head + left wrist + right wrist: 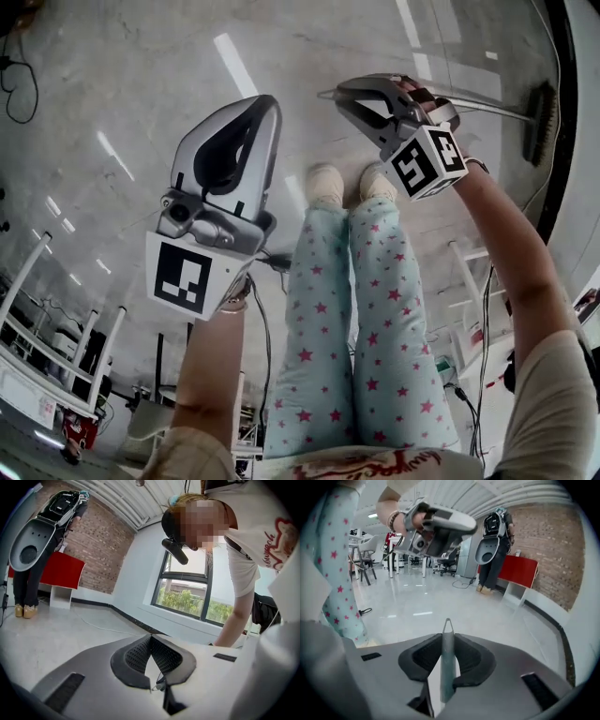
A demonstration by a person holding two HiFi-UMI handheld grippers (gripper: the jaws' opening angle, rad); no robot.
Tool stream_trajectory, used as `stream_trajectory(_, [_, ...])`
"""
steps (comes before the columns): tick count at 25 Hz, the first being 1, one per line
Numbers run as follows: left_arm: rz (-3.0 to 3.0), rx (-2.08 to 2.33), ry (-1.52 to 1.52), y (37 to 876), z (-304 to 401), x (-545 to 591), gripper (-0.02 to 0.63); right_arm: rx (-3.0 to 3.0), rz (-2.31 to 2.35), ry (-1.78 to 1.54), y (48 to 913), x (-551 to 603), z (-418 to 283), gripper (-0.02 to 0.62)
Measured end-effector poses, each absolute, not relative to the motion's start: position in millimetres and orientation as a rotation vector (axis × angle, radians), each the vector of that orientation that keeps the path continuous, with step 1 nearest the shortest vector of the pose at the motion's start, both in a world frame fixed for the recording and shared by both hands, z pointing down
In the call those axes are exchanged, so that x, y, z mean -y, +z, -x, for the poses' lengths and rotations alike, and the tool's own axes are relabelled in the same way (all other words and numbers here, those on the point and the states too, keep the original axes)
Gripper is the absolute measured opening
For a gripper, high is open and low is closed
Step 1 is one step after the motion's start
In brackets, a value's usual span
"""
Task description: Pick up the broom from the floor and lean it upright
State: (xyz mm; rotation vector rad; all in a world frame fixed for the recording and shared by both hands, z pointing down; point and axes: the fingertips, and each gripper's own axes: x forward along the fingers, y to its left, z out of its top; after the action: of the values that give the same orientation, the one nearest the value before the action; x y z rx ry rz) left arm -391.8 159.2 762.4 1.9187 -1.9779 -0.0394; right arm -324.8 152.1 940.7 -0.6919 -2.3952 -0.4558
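The polished grey floor [141, 84] spread glossy below, and over it the broom [497, 109] looked partway through its lift. Its dark bristle head [542, 122] sat out by the floor's far right edge, perhaps just touching, though that was hard to judge. The right gripper [447, 644] pinched the slim, smooth, pale handle near its top end; the left gripper [151, 638] was pressed together on nothing. Next, the handle would need tipping upright against some support — none showed plainly. A small wire loop [447, 626] capped the handle.
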Motion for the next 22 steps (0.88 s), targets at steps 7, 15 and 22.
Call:
stream_trajectory(7, [-2.063,1.988,-0.049,608.4,406.1,-115.7,0.017,2.608,0.269,-0.491,721.4,-63.5,346.4,0.1])
stream_trajectory(15, [-2.236,1.952,-0.104,455.3,395.1,-67.9,0.017,2.746,-0.37,-0.448,509.8,13.0,318.7,0.1])
stream_trajectory(22, [-2.419,1.747,-0.114,393.5,336.5,-41.4,0.017,2.816,-0.974,-0.292,412.5,37.1,228.8,0.1])
